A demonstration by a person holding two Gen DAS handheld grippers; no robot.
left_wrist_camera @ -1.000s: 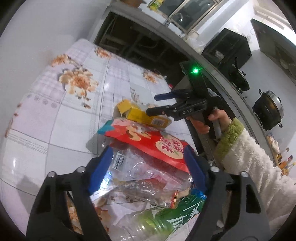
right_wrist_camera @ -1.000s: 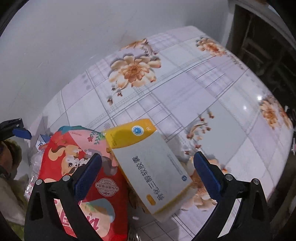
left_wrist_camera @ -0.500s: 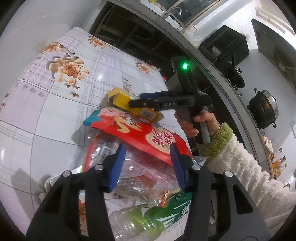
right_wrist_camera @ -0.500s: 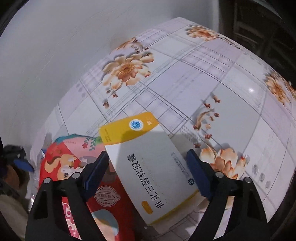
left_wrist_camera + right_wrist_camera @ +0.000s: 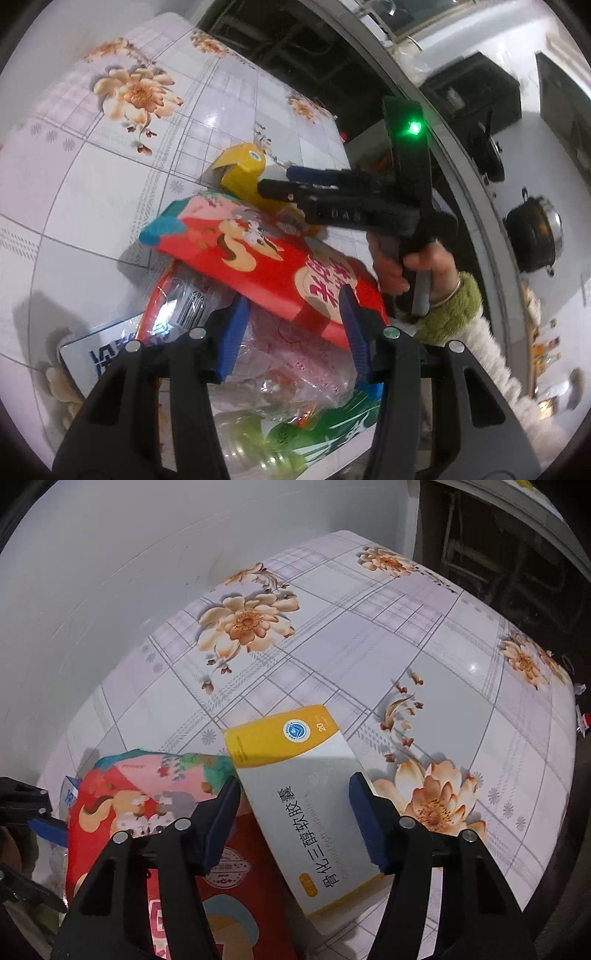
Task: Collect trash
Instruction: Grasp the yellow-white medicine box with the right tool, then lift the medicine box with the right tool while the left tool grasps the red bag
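Above table (image 5: 332, 635), right claw (image 5: 295, 812) down-tilted.

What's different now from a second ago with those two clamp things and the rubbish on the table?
Both have narrowed. The left gripper closed in around the clear plastic bag under the red packet. The right gripper is closing on the yellow and white box, its pads now at the box's sides. The rubbish pile and the flowered table stayed put.

black gripper (image 5: 291, 332) frames, blue pads, silver screws; fluffy white sleeve (image 5: 509, 362), green cuff, bangle
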